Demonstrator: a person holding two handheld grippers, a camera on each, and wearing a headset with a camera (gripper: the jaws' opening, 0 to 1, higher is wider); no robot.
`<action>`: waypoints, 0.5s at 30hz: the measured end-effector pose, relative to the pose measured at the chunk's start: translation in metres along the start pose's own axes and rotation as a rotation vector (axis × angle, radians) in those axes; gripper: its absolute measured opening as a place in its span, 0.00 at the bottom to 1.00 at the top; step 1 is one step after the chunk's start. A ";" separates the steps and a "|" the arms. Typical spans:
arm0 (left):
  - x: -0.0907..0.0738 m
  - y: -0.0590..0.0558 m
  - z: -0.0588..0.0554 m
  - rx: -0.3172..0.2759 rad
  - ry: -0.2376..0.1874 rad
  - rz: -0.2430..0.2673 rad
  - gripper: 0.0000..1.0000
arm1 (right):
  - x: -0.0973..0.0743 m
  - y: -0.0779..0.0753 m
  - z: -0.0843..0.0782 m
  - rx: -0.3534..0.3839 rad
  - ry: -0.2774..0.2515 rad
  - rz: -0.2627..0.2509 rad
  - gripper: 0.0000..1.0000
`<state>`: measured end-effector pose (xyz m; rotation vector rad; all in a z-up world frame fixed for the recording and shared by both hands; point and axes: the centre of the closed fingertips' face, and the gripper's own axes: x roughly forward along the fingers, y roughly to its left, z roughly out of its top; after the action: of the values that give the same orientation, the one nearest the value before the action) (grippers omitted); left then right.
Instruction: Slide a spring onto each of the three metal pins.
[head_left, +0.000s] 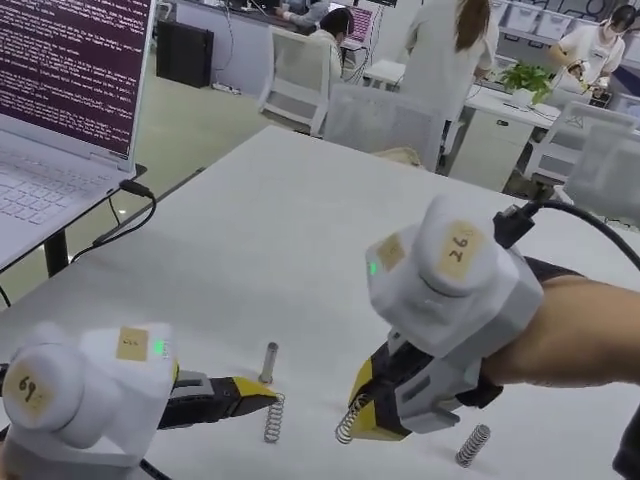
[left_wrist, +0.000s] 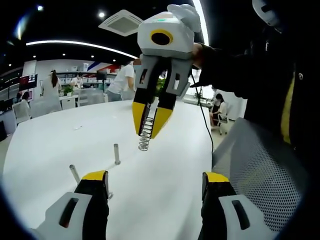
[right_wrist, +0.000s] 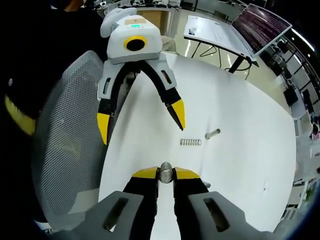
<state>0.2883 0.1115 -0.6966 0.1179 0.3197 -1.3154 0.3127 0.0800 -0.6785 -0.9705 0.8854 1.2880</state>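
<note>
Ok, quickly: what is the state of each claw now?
Left claw: open, holding nothing.
Right claw: closed on a spring.

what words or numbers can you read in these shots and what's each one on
"26": handwritten on the pale yellow sticker atop the white-bodied right tongs, which hold a coiled metal spring.
"69": on the other pale yellow sticker, on the white-bodied left tongs.
Too blurred: the small square label on the right tongs, a like one on the left; text lines on the purple laptop screen.
</note>
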 end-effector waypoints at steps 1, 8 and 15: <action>-0.001 0.000 0.000 0.000 -0.002 0.003 0.73 | -0.002 -0.002 -0.002 0.003 0.002 -0.004 0.08; -0.007 0.001 -0.003 -0.012 -0.005 0.018 0.72 | -0.013 -0.017 -0.012 0.030 0.015 -0.037 0.08; -0.010 0.003 -0.004 -0.014 -0.008 0.029 0.72 | -0.019 -0.033 -0.021 0.060 0.018 -0.059 0.08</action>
<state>0.2886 0.1223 -0.6977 0.1055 0.3195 -1.2844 0.3439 0.0527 -0.6654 -0.9556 0.8986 1.1977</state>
